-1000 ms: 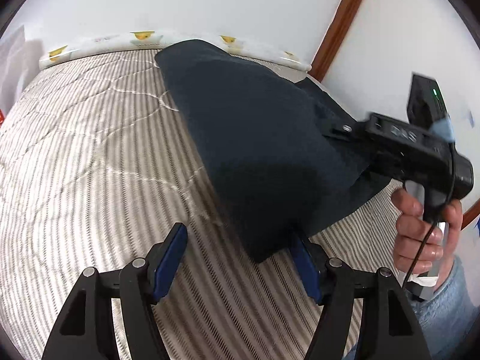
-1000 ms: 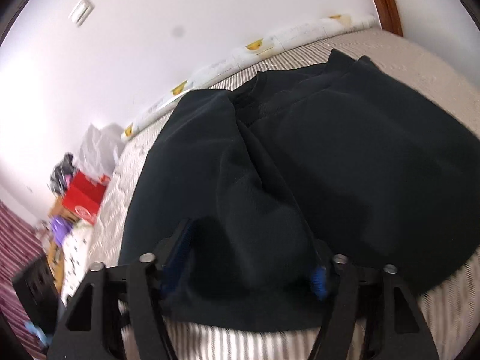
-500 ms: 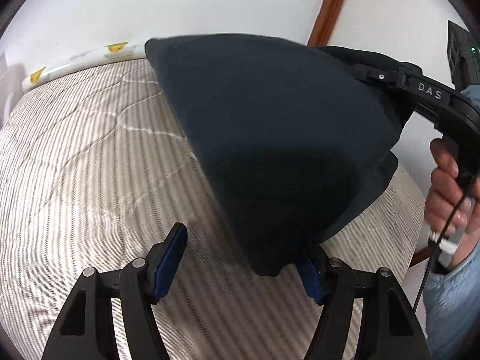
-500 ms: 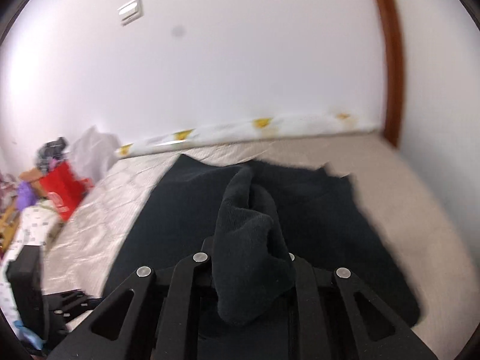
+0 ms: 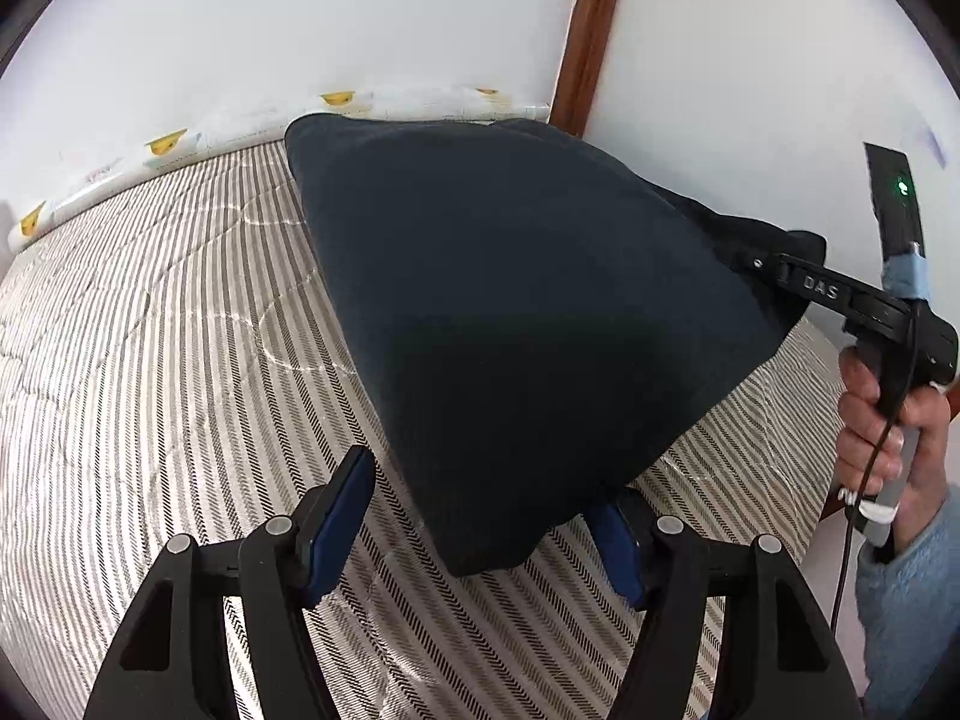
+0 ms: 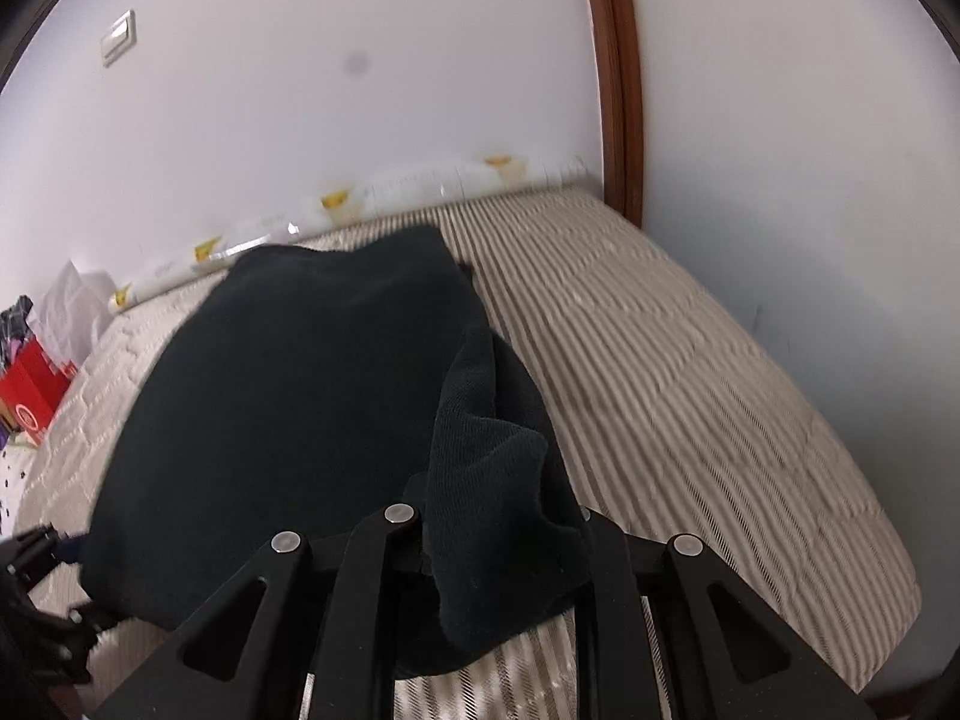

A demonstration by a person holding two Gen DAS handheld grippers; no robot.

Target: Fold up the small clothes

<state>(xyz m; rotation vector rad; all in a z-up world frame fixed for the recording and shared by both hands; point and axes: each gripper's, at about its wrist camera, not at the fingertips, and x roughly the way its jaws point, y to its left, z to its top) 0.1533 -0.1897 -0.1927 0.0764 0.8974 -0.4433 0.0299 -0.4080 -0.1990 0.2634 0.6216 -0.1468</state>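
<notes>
A dark navy garment [image 5: 516,312] lies on the striped bed [image 5: 150,330], its near-right side lifted. My left gripper [image 5: 480,522] is open; the garment's near corner hangs between its blue pads [image 5: 336,510] without being pinched. My right gripper [image 6: 498,546] is shut on a bunched fold of the garment [image 6: 300,420] and holds it above the mattress. In the left wrist view the right gripper [image 5: 780,267] grips the garment's right edge.
A white wall and a brown door frame [image 5: 585,30] stand behind the bed. A rolled white sheet with yellow prints [image 5: 180,141] lies along the far edge. A red box [image 6: 30,396] and bags sit left of the bed.
My right gripper closed on the garment's edge and lifted it off the mattress, then carried it leftward over the rest. My left gripper stayed open at the near corner.
</notes>
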